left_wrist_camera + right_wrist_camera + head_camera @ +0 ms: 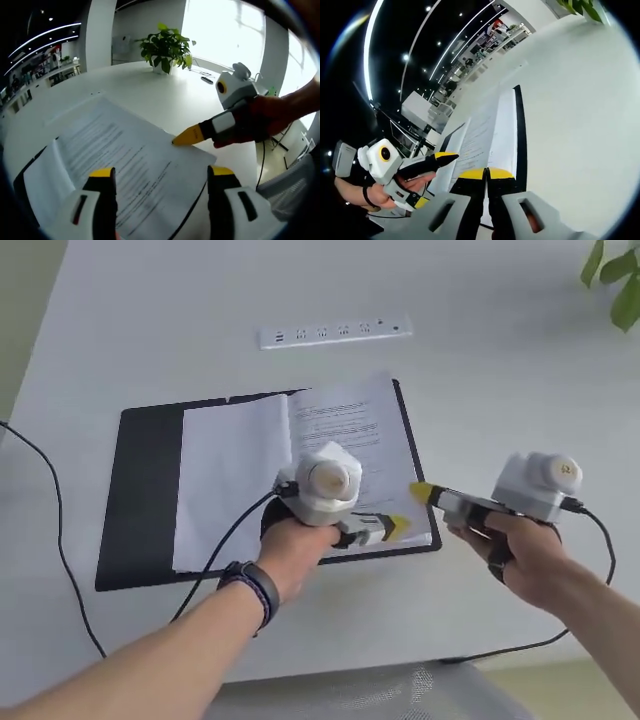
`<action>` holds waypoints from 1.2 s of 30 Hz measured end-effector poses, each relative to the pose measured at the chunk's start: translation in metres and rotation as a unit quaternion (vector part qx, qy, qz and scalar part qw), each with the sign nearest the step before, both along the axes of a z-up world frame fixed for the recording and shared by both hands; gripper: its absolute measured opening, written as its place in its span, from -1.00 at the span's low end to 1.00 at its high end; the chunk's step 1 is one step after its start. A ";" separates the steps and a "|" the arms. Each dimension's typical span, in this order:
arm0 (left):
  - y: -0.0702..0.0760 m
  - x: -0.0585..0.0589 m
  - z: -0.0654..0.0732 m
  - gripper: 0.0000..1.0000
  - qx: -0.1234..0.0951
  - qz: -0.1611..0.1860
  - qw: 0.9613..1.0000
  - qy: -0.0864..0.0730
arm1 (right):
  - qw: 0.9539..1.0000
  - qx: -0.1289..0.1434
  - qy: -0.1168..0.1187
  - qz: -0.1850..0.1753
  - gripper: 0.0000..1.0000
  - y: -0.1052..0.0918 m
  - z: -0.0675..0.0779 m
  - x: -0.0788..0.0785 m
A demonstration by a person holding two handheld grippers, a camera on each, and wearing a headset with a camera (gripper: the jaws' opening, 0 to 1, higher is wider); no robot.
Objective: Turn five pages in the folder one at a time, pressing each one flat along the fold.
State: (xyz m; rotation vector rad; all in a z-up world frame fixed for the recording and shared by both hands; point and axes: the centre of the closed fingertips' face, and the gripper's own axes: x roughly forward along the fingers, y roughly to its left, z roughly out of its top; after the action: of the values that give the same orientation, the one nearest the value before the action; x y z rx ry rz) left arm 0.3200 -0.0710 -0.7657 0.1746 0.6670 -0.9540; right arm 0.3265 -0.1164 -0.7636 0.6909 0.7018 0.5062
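Open folder on table, both grippers at its right page.
One folder (150,490) lies flat on the table (480,370), spine running away from the person, spread left to right. Two grippers: the left gripper (390,530), jaws spread, hovers low over the right page (340,430), pointing right. The right gripper (420,490), jaws pressed together, points left, tip at that page's outer edge.
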 end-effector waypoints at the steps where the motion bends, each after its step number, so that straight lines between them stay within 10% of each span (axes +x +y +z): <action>1: 0.002 0.000 0.001 0.49 -0.001 0.002 1.000 0.001 | 1.000 -0.001 -0.002 0.000 -1.00 0.001 0.001 0.000; 24: 0.092 0.001 0.030 0.51 -0.003 0.042 0.999 -0.026 | 0.997 0.023 -0.072 0.015 -1.00 0.036 0.065 0.009; 36: 0.153 -0.005 0.043 0.54 -0.007 0.078 0.996 -0.040 | 0.991 0.035 -0.110 0.061 -1.00 0.092 0.097 0.013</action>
State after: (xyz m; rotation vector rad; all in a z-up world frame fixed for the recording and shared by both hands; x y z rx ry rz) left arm 0.3151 0.0822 -0.7231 0.1457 0.5905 -0.7968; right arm 0.3399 -0.0244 -0.6664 0.6487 0.5236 0.7113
